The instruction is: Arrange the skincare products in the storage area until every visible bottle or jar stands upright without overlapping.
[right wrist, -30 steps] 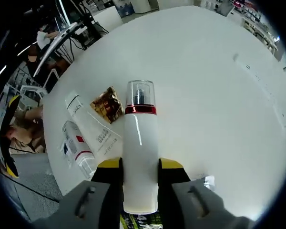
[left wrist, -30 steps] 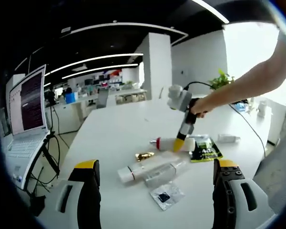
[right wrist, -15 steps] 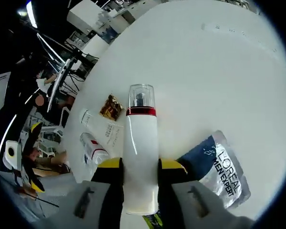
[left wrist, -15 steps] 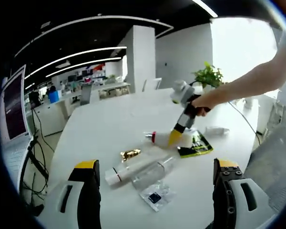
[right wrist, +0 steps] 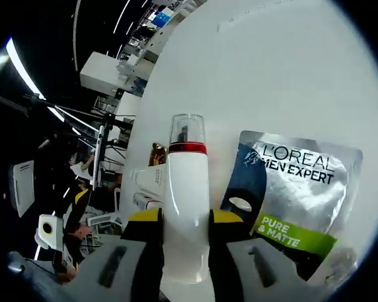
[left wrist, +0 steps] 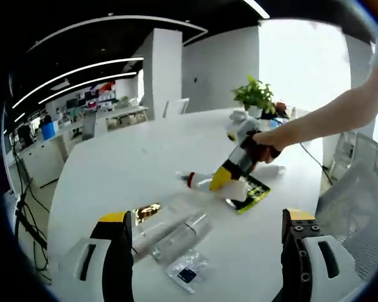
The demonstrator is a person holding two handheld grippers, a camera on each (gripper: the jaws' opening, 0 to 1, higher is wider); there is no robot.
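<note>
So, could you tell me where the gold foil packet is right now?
In the left gripper view, the gold foil packet lies on the white table, lower left, just beside the lying tubes.

In the left gripper view, 2 tubes lie side by side on the table, with a small sachet just in front of them and a foil wrapper just behind. Further back, the bottle is in the right gripper, tilted over the pouch. In the right gripper view the pouch sits right of the bottle, tubes to its left.
</note>
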